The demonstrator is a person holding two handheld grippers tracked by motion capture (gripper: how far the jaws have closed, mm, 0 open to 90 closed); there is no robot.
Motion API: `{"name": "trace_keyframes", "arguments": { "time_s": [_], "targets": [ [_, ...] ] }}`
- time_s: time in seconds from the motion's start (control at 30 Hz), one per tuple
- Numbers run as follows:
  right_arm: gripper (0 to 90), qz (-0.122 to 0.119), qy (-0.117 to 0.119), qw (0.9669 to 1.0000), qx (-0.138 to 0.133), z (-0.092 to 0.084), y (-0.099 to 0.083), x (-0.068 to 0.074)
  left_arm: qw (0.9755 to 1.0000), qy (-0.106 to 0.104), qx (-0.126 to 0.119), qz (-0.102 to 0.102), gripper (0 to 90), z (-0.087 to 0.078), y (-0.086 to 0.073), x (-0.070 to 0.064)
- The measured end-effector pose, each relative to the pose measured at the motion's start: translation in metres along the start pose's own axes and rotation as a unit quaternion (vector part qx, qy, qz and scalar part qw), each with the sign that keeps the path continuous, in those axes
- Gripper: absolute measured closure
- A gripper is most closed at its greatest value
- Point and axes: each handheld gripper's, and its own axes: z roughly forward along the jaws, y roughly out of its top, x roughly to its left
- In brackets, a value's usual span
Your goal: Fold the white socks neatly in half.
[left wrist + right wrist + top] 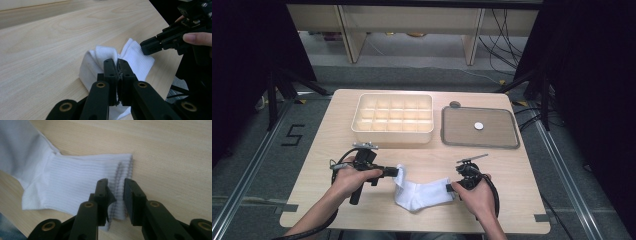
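Note:
A white sock (424, 195) lies on the wooden table (337, 130) near its front edge. My left gripper (398, 173) comes in from the left and is shut on one end of the sock (136, 57), with the fabric bunched around the closed jaws (117, 62). At the sock's ribbed cuff (75, 177), my right gripper (449, 188) comes in from the right. Its jaws (115, 182) stand a little apart with the cuff's edge in the gap, and the pads do not press on it. The right gripper's tip (150, 46) also rests at the cuff in the left gripper view.
A cream box (392, 132) divided into several compartments stands at the back middle of the table. To its right lies a grey tray (462, 136) with a small white disc (479, 126) on it. A small dark round thing (455, 104) sits behind the tray.

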Motion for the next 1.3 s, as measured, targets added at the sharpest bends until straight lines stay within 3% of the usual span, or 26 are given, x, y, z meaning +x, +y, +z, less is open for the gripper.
{"name": "trace_keyframes", "arguments": {
  "time_s": [0.2,0.23,0.33,0.47,0.5,0.53,0.6,0.67,0.7,0.73,0.77,0.87,1.03,1.07,1.13,1.17,1.23,1.3],
  "targets": [
    [76.2,-0.003,0.000,1.0000,-0.002,0.004,-0.002,0.000,1.0000,-0.001,-0.001,0.006,86.4,0.002,0.002,-0.003],
    [76.3,-0.019,0.007,0.9998,-0.006,0.004,-0.002,-0.001,1.0000,-0.003,-0.001,0.004,86.4,0.003,0.002,-0.004],
    [76.7,0.000,0.000,1.0000,-0.001,0.005,-0.002,0.002,1.0000,-0.005,0.001,0.008,86.4,0.006,0.003,-0.005],
    [77.4,0.001,0.000,1.0000,-0.003,0.007,-0.003,0.004,0.9999,-0.009,0.003,0.009,86.4,0.011,0.004,-0.008],
    [77.5,0.017,-0.008,0.9998,0.006,0.006,-0.004,0.006,0.9999,-0.011,0.005,0.011,86.4,0.012,0.004,-0.009],
    [77.5,-0.001,-0.006,1.0000,-0.002,0.007,-0.004,0.005,0.9999,-0.011,0.005,0.011,86.4,0.013,0.004,-0.010],
    [77.5,0.013,0.006,0.9999,0.001,0.007,-0.004,0.008,0.9998,-0.010,0.008,0.014,86.4,0.015,0.005,-0.013],
    [77.6,0.003,0.004,1.0000,-0.004,0.008,-0.004,0.008,0.9997,-0.014,0.011,0.017,86.4,0.018,0.005,-0.016],
    [77.6,0.018,0.006,0.9998,0.009,0.006,-0.004,0.010,0.9996,-0.018,0.013,0.019,86.4,0.019,0.006,-0.016],
    [77.7,0.018,0.006,0.9998,0.007,0.006,-0.004,0.010,0.9996,-0.014,0.012,0.019,86.4,0.021,0.005,-0.018],
    [77.7,-0.007,0.012,0.9999,-0.009,0.009,-0.004,0.007,0.9994,-0.020,0.016,0.023,86.4,0.022,0.006,-0.019],
    [78.0,0.005,0.013,0.9999,-0.006,0.009,-0.004,0.008,0.9993,-0.022,0.017,0.024,86.4,0.026,0.007,-0.023],
    [76.8,-0.002,0.008,0.9999,-0.009,0.009,-0.004,0.008,0.9991,-0.024,0.021,0.030,86.4,0.031,0.008,-0.029],
    [76.0,0.012,0.007,0.9999,-0.001,0.006,-0.004,0.009,0.9990,-0.025,0.022,0.029,86.4,0.031,0.008,-0.029],
    [73.7,0.004,0.005,0.9998,-0.020,0.004,-0.003,0.008,0.9990,-0.017,0.027,0.032,86.4,0.031,0.008,-0.029],
    [72.9,0.025,0.008,0.9994,-0.022,0.001,-0.003,0.011,0.9992,-0.022,0.017,0.029,86.4,0.033,0.007,-0.029],
    [72.3,-0.003,0.008,0.9994,-0.033,-0.004,-0.001,0.005,0.9988,-0.024,0.027,0.032,86.4,0.032,0.007,-0.027],
    [72.5,-0.006,0.009,0.9995,-0.028,-0.005,-0.001,0.003,0.9991,-0.020,0.021,0.030,86.4,0.032,0.006,-0.027]
  ]
}}
